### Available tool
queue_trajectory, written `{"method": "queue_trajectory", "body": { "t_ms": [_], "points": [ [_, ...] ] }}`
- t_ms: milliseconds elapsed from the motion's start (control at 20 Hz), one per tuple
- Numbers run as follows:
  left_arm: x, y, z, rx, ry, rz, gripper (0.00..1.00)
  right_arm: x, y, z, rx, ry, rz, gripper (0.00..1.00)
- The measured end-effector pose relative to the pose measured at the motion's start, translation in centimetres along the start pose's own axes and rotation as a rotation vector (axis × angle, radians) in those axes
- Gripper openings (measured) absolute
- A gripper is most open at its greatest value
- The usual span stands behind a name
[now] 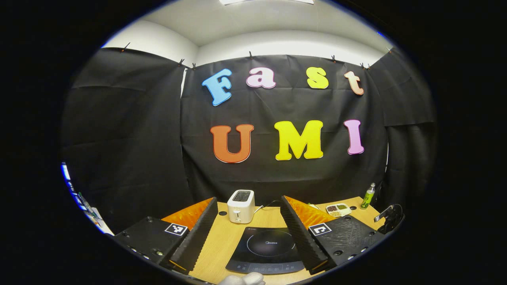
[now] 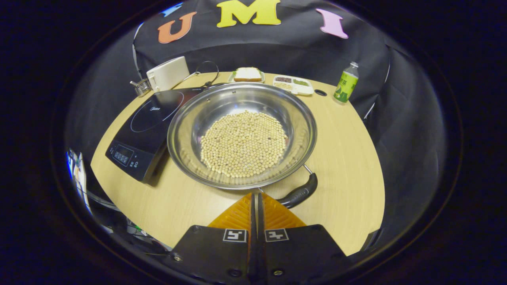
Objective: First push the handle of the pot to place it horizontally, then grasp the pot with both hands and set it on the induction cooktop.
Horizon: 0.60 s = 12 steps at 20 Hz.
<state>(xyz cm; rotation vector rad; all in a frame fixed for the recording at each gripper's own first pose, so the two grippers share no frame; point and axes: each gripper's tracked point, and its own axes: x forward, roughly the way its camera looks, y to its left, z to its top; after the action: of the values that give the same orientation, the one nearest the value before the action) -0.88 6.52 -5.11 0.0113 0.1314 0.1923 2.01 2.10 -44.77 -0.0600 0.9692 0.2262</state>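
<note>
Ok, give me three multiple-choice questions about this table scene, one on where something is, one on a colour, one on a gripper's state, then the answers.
1. Where does the pot sit?
A. centred on the induction cooktop
B. on the table beside the induction cooktop
C. on the toaster

2. What colour is the bottle?
A. green
B. red
C. blue

3. How is the right gripper?
A. wide open
B. shut, fingers together
C. clamping the bottle

Answers: 1 B, the pot rests on bare wood, its rim by the cooktop's edge. 2 A, its body is green. 3 B, the two orange fingers meet near the pot's black handle.
</note>
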Motion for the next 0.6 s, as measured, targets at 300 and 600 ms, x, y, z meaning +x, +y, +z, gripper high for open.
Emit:
{"method": "queue_trajectory", "body": {
  "t_ms": [300, 600],
  "points": [
    [0.5, -0.1, 0.0, 0.0, 0.006, 0.009, 0.95, 0.9, -3.4, 0.7, 0.001, 0.014, -0.045, 0.03],
    [1.1, -0.8, -0.4, 0.003, 0.02, 0.017, 0.95, 1.8, -6.3, 1.9, -0.013, 0.019, -0.068, 0.04]
  ]
}}
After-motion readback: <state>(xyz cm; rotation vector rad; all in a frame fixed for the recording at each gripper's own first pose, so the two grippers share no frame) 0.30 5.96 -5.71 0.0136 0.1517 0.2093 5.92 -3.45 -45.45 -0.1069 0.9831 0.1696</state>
